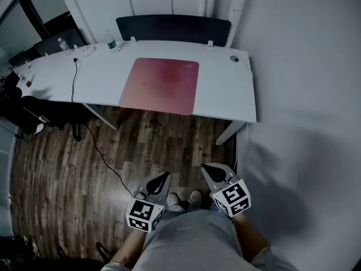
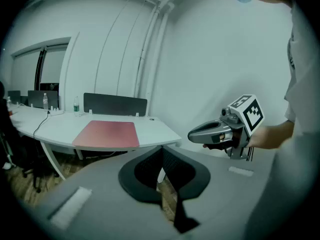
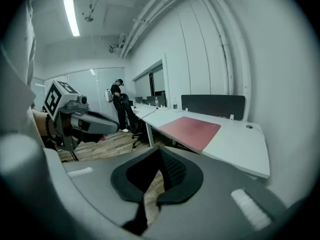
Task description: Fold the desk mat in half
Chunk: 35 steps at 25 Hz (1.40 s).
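A red desk mat (image 1: 161,85) lies flat and unfolded on the white desk (image 1: 225,89) across the room, its front edge at the desk's front edge. Both grippers hang low in front of the person's body, far from the desk, over the wood floor. My left gripper (image 1: 165,175) is shut with nothing in it, its jaws meeting at the tip (image 2: 161,150). My right gripper (image 1: 206,166) is also shut and empty (image 3: 160,151). Each shows in the other's view: the right gripper (image 2: 220,132), the left gripper (image 3: 85,123). The mat (image 2: 108,134) (image 3: 191,126) lies ahead of both.
A dark partition panel (image 1: 173,27) stands behind the desk. A water bottle (image 1: 111,40) and a black cable (image 1: 73,81) are at the desk's left part. A white wall (image 1: 304,95) runs on the right. Another person (image 3: 119,104) stands farther off.
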### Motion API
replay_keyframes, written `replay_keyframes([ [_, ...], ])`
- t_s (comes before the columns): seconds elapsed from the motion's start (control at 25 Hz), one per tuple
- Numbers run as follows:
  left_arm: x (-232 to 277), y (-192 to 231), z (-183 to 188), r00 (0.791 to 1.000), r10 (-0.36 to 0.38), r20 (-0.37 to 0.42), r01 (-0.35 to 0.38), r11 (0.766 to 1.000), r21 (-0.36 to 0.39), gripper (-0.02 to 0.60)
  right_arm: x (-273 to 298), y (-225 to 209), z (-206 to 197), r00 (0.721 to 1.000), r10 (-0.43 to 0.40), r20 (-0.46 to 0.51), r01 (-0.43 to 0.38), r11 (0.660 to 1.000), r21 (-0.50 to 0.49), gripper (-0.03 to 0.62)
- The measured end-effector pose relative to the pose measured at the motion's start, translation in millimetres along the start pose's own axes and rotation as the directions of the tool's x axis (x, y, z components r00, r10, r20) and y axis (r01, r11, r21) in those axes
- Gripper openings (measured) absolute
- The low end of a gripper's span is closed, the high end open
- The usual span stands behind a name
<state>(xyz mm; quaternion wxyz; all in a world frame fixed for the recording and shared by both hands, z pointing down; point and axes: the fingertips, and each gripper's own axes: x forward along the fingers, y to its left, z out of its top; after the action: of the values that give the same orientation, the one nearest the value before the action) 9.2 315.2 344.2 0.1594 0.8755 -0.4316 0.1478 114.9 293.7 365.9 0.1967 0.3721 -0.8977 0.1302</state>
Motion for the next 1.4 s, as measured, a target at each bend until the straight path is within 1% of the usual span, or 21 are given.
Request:
replay_keyframes([
  [0.28, -5, -1, -4, 1.0, -0.005, -0.011, 0.005, 1.0, 0.026, 0.019, 3, 5, 2, 1.0, -0.007, -0.002, 0.007, 1.0, -0.012, 0.003],
  [0.44, -8, 3, 1, 1.0, -0.014, 0.003, 0.013, 0.999, 0.031, 0.018, 3, 6, 9, 0.999, -0.016, 0.031, 0.015, 0.999, 0.04, 0.005],
  [0.64, -13, 6, 0, 0.999, -0.05, 0.01, 0.05, 0.998, 0.034, 0.019, 9, 11, 13, 0.999, -0.034, 0.041, 0.032, 0.998, 0.048, 0.006],
  [0.76, -20, 15, -4, 0.999, -0.051, 0.001, 0.051, 0.998, 0.026, 0.018, 14, 18, 16, 0.998, -0.041, 0.042, 0.038, 0.998, 0.059, 0.006],
  [0.96, -25, 22, -6, 0.996, -0.092, 0.01, 0.092, 0.996, 0.003, 0.019, 18, 27, 19, 0.998, -0.05, 0.043, 0.048, 0.998, 0.049, 0.006],
  [1.2, -32, 29, -14, 0.996, -0.093, 0.004, 0.093, 0.996, -0.005, 0.018, 20, 39, 20, 0.997, -0.042, 0.06, 0.039, 0.998, 0.048, 0.006],
  [1.4, -22, 34, -12, 0.996, -0.089, 0.009, 0.09, 0.996, -0.01, 0.018, 25, 36, 15, 0.998, -0.03, 0.058, 0.026, 0.998, 0.056, 0.006],
])
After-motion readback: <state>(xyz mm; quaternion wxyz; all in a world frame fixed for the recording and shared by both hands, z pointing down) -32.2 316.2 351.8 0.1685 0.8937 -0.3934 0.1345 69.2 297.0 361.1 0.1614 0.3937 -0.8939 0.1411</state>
